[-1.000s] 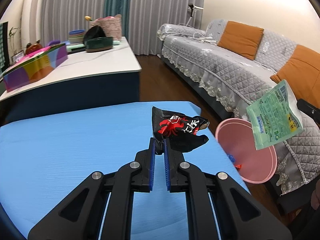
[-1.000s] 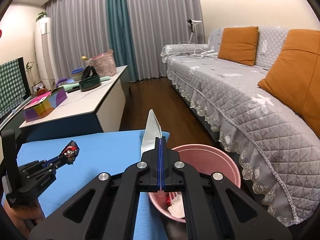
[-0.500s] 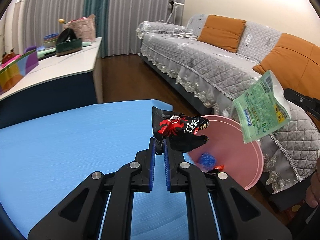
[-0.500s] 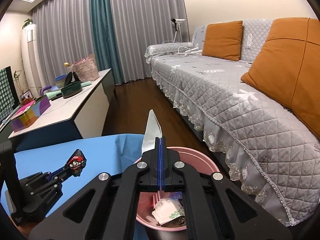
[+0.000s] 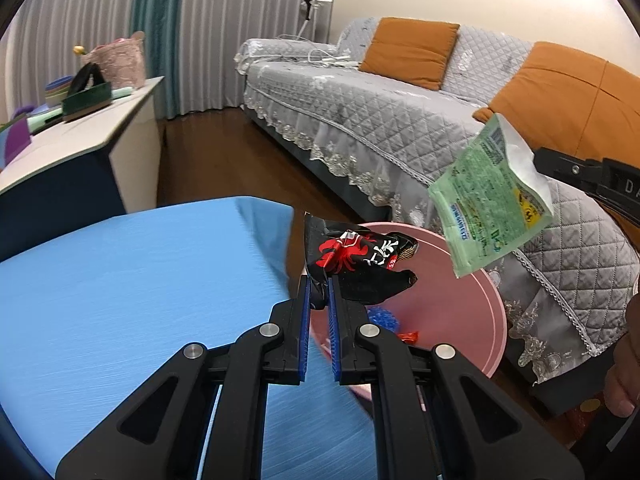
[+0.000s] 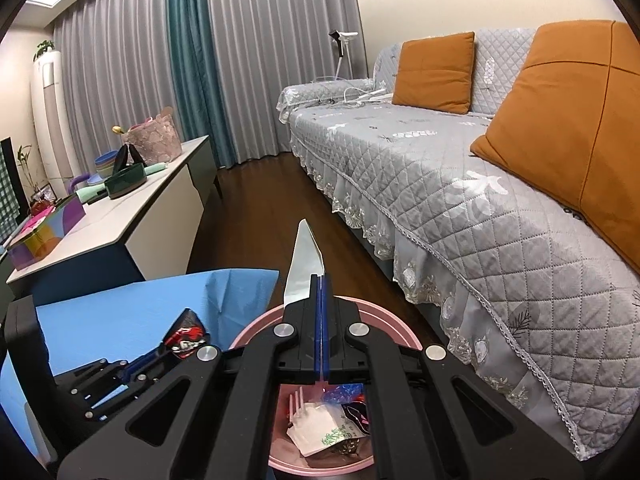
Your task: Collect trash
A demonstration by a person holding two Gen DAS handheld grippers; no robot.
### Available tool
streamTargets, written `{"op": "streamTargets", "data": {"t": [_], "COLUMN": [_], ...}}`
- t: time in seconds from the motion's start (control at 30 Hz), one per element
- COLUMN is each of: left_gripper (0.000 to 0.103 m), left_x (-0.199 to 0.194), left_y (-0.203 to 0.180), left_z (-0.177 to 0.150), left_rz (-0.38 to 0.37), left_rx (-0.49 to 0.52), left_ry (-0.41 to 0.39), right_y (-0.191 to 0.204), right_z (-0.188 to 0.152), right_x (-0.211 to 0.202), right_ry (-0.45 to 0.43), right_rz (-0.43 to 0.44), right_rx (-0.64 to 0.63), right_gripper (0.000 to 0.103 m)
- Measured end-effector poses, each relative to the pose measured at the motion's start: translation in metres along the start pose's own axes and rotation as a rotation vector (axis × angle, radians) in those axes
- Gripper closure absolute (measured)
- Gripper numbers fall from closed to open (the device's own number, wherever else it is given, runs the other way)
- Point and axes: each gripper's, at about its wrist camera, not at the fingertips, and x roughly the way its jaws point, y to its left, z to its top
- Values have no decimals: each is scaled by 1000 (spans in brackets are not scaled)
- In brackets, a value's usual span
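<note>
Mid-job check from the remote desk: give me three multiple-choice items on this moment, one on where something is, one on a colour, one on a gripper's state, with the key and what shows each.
1. Where is the black and red wrapper?
A. lying on the blue table
B. held over the near rim of the pink bin
C. on the sofa

2. What colour is the pouch held by the right gripper?
A. green
B. yellow
C. purple

3. How is the left gripper?
A. wide open and empty
B. shut on the wrapper
C. out of view

Key: 1 B, the left wrist view shows the wrapper in the air past the blue table edge, over the pink bin. 2 A, the left wrist view shows its printed face light green. 3 B, its blue pads pinch the wrapper's lower corner.
</note>
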Motion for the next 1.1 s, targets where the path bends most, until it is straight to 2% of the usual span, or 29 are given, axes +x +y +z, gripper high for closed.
{"op": "streamTargets", "data": {"t": [0.17,0.2,0.23,0.27,0.3,0.47,0.53,0.6,0.63,0.7,0.83,0.93,1.1], "left_gripper": [92,90,83,79,78,78,78,66,57,49,26,15,9], "left_x": [10,11,11,11,12,9,6,-1,-4,-13,-37,-59,-97], "left_y": [-15,-16,-17,-17,-19,-17,-16,-17,-17,-17,-9,4,19], "left_z": [2,2,1,0,0,-1,0,2,3,4,4,4,6], "left_rz": [-39,-50,-57,-55,-52,-46,-42,-36,-34,-29,11,-14,-10], "left_rx": [24,24,25,28,30,28,28,33,38,48,44,-4,-44], "left_ry": [20,24,25,26,28,35,33,30,25,13,-13,-33,-68], "right_y": [-4,-6,-9,-12,-13,-12,-12,-11,-10,-7,3,15,31], "right_z": [-1,-1,-1,-2,-2,-1,0,0,1,3,5,5,6], "right_x": [6,7,8,9,9,8,7,6,5,2,-7,-18,-49], "right_ry": [8,16,23,29,29,25,27,27,25,18,9,14,6], "right_rz": [-49,-51,-47,-45,-45,-51,-53,-52,-50,-53,-49,-43,-33], "right_rx": [-19,-9,7,25,34,32,35,40,44,48,45,16,-2], "right_gripper": [98,91,78,71,64,63,50,38,32,23,7,5,5]}}
